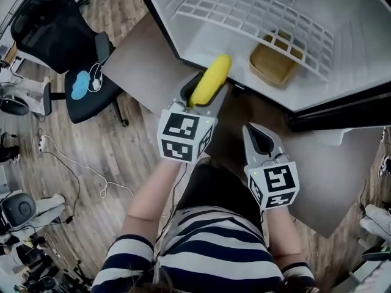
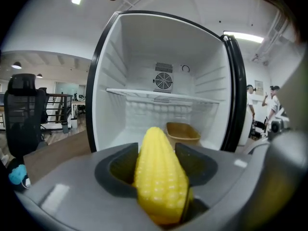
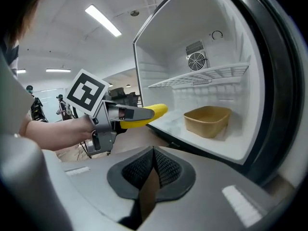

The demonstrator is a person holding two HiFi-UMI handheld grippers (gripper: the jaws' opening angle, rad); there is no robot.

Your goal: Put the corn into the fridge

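Observation:
A yellow corn cob [image 1: 211, 78] juts out of my left gripper [image 1: 208, 94], which is shut on it. The cob's tip hangs over the front edge of the open fridge [image 1: 201, 54]. In the left gripper view the corn [image 2: 159, 182] fills the space between the jaws and points at the white fridge interior [image 2: 144, 119]. My right gripper [image 1: 261, 143] hovers to the right, short of the fridge, shut with nothing in it. From the right gripper view, its closed jaws [image 3: 153, 171] sit low, with the left gripper [image 3: 120, 115] and corn [image 3: 147, 113] beyond.
A tan tub [image 1: 274, 63] sits on the fridge floor at the right, under a white wire shelf [image 1: 256, 14]. The fridge's dark right edge [image 1: 342, 112] runs beside my right gripper. A black office chair [image 1: 58, 38] stands at the left on the wooden floor.

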